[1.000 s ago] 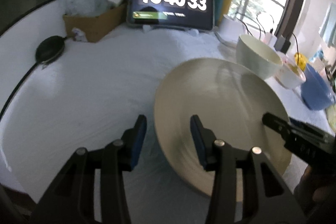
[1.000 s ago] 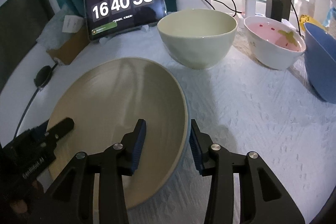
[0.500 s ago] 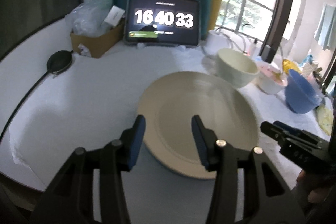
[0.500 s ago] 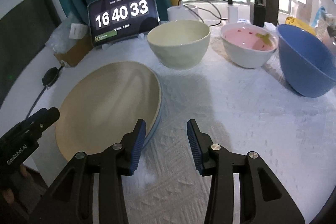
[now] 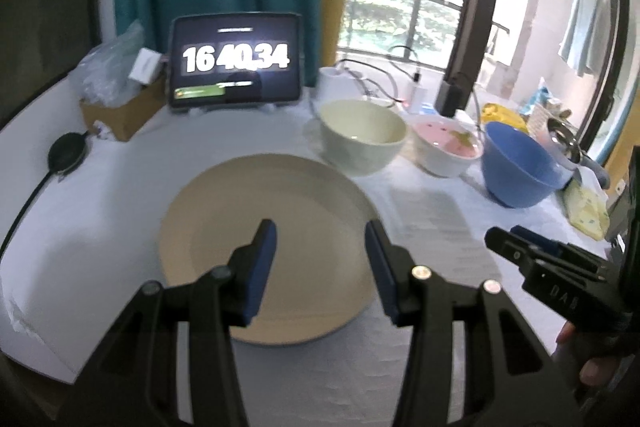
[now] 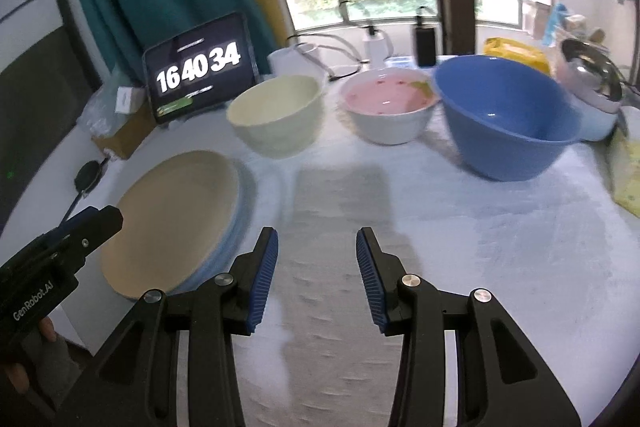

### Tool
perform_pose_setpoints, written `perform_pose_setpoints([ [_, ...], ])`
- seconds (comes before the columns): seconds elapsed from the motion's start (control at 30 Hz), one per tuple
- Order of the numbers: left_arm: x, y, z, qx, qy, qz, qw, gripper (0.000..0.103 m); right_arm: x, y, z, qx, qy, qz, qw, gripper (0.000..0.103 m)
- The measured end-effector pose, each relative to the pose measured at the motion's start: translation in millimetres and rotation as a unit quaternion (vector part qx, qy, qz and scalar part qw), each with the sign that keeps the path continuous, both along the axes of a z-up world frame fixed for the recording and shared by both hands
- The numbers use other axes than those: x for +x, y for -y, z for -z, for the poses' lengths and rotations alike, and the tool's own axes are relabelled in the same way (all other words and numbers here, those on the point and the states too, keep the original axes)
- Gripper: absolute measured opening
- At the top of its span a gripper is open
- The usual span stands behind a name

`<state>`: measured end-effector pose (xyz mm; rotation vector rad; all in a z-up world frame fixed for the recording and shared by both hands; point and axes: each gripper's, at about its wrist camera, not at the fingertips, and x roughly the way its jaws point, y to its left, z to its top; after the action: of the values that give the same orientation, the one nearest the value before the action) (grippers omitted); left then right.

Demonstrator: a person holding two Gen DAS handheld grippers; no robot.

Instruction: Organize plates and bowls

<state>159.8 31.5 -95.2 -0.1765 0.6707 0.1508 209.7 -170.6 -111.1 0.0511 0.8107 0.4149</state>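
A: How far along?
B: The round beige plate lies atop a pale blue one; left gripper and right gripper gape empty.
A: Left?
B: Probably nesting the cream bowl, pink-lined bowl and blue plastic bowl behind that plate.

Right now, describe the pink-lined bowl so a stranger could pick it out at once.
Start at the tablet showing the clock at the back of the white table. Three bowls stand in a row to its right: the pink-lined bowl is the middle one, between the cream bowl and the blue bowl. Only it is white outside and pink inside.
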Motion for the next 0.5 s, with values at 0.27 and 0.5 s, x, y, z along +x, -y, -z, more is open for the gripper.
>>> perform_pose_setpoints([
  [0.27, 16.3, 39.1, -7.0, 0.002, 0.003, 0.039, 0.9992, 0.048, 7.8, 48.8, -8.6, 0.000, 0.013, 0.038, 0.999, 0.043],
  [0.5, 32.1, 74.6, -13.9, 0.003, 0.007, 0.074, 0.9972, 0.048, 10.4, 85.3, -13.2, -0.001, 0.022, 0.065, 0.998, 0.043],
])
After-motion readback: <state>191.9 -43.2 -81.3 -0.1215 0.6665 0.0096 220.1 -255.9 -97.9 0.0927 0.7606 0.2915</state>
